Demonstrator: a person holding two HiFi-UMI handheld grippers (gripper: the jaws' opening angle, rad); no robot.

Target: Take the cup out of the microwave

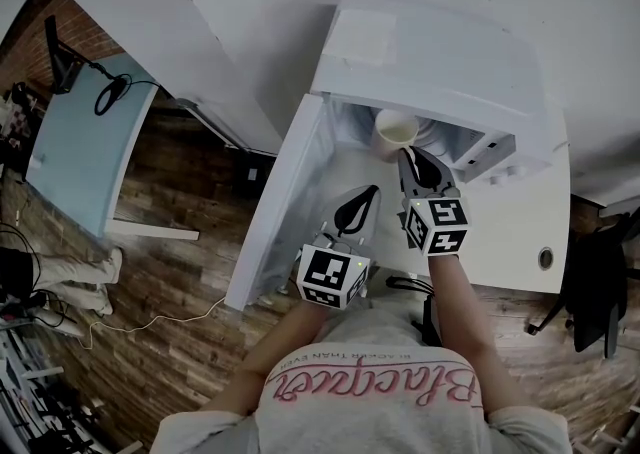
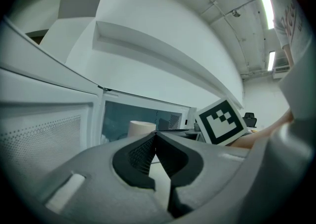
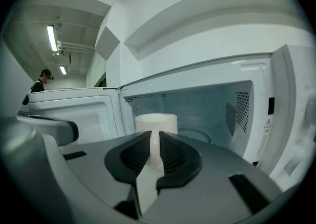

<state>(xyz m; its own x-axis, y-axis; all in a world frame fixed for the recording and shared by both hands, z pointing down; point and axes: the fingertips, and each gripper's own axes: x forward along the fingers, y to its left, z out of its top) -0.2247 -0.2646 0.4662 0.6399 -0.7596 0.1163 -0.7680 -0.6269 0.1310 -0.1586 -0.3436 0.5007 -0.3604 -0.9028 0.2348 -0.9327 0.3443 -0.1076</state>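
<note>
The white cup (image 1: 396, 130) stands at the mouth of the open white microwave (image 1: 440, 62). My right gripper (image 1: 406, 155) reaches it from the front. In the right gripper view the cup (image 3: 156, 121) rises just beyond the pads, and a white strip of it, seemingly its handle, is pinched between them, so the right gripper (image 3: 154, 143) is shut on the cup. My left gripper (image 1: 371, 192) hangs a little back and to the left, over the table before the oven, its jaws shut on nothing. In the left gripper view the cup (image 2: 141, 128) shows just past the left gripper (image 2: 156, 137).
The microwave door (image 1: 283, 192) is swung wide open to the left, beside my left gripper. A glass turntable (image 3: 196, 134) lies inside the cavity behind the cup. The white table (image 1: 520, 232) holds the oven. A person (image 3: 38, 84) stands far off.
</note>
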